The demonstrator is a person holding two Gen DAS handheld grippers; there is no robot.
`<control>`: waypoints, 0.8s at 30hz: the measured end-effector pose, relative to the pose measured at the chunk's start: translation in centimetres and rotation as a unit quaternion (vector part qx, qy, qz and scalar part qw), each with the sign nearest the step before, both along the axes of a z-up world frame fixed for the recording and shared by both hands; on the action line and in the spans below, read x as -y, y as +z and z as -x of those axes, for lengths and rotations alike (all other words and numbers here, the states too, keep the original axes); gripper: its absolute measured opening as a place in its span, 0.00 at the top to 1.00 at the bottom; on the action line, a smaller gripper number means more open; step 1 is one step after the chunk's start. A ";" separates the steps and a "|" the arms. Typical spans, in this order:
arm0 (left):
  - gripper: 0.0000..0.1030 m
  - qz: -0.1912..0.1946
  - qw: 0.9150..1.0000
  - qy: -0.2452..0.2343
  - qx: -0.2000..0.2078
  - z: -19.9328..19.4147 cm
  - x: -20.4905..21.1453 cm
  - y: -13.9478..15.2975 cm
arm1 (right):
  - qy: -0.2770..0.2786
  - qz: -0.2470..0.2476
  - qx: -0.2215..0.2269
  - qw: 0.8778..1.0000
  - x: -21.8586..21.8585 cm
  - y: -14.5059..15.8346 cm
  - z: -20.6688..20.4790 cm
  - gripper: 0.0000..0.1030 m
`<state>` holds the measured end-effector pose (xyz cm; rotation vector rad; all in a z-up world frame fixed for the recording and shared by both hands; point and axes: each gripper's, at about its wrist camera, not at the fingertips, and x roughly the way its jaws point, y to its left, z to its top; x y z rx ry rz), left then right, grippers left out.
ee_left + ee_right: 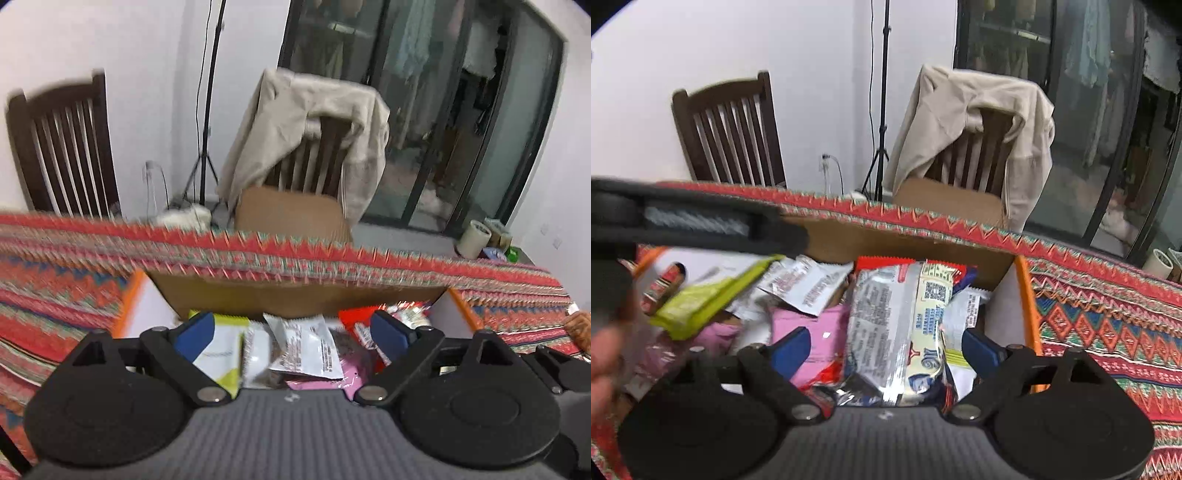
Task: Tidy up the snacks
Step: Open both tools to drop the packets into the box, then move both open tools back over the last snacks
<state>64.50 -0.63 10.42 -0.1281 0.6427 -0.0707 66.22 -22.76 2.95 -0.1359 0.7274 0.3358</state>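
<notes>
An open cardboard box point(295, 297) with white flaps and orange edges sits on the patterned tablecloth and holds several snack packets. In the left wrist view my left gripper point(293, 332) is open above a white-and-green packet point(221, 350), a white printed packet point(306, 347) and a pink packet point(321, 384). In the right wrist view my right gripper point(886, 345) is open over a silver and cream packet point(905, 325) and a pink packet point(812, 325). The left gripper's body point(694, 221) crosses the upper left there, above a green packet point(701, 299).
The red zigzag tablecloth point(1108, 325) covers the table around the box. Two dark wooden chairs point(731, 133) stand behind the table, one draped with a beige garment point(979, 122). A brown box point(291, 214) sits on that chair. A white cup point(474, 238) stands at the far right.
</notes>
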 end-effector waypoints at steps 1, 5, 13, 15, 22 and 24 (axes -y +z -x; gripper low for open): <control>0.08 -0.005 1.000 -0.003 0.010 1.1 -0.1 1.0 | 0.004 0.000 0.006 1.000 0.0 0.7 0.6 0.14; 0.02 -0.036 0.997 -0.022 0.067 7.0 -0.1 5.2 | 0.012 0.004 0.047 0.999 0.4 4.6 3.7 0.13; 0.00 -0.068 0.988 -0.027 0.136 21.8 -0.3 9.7 | 0.029 -0.012 0.129 0.991 3.0 11.4 13.5 0.00; 0.00 -0.071 0.984 -0.030 0.159 26.2 -0.8 10.1 | 0.036 -0.019 0.147 0.988 3.9 12.4 16.8 0.00; 0.00 -0.032 0.974 -0.038 0.223 40.3 -2.7 7.5 | 0.045 -0.071 0.203 0.976 8.3 12.2 29.8 0.00; 0.00 -0.021 0.975 -0.026 0.219 43.2 -3.1 5.7 | 0.050 -0.080 0.211 0.973 9.4 11.3 33.6 0.00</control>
